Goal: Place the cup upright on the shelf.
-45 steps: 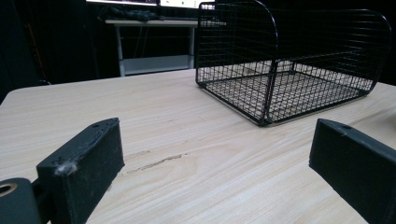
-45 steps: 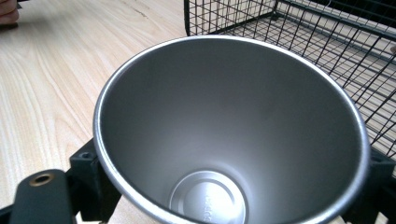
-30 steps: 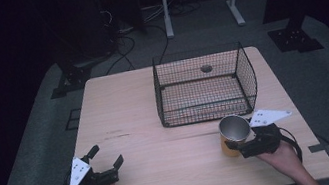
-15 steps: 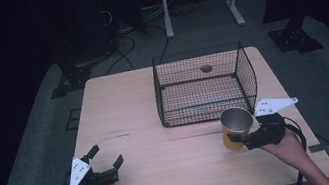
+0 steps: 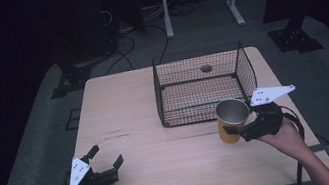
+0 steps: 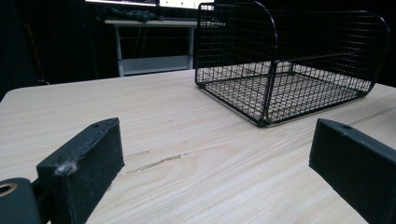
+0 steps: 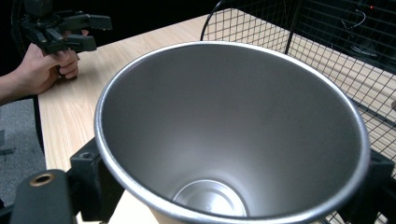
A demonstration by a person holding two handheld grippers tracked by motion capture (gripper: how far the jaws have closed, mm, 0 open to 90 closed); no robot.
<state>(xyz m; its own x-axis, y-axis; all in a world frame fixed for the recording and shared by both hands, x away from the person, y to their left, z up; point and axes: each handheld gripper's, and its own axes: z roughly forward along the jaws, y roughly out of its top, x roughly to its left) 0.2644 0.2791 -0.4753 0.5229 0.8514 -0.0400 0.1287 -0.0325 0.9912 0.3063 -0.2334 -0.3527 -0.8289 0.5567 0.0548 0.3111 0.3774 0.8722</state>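
Near the right edge of the bench (image 5: 119, 105), the right tongs (image 5: 234, 132) pinch a cup (image 5: 231, 120) from the side, 1 jaw on each flank of its wall, as the right gripper view shows with the rim sitting between the 2 black jaws. The cup is upright, mouth up, and appears lifted a little off the wood, just in front of the wire basket (image 5: 202, 86) at that basket's near right corner. Holding it by the wall keeps the mouth level and leaves the base free, which would suit setting it down inside the basket; that is my reading of the grip, not something shown.

The cup has an orange outside and a bare metal inside, and it is empty: its round bottom is plain to see (image 7: 210, 198). The basket has an open top and mesh floor; the left gripper view shows nothing lying on it.

At the front left corner of the bench the left tongs (image 5: 106, 156) are spread wide and grip nothing, held low over the wood, well apart from the basket, seemingly parked out of the way.
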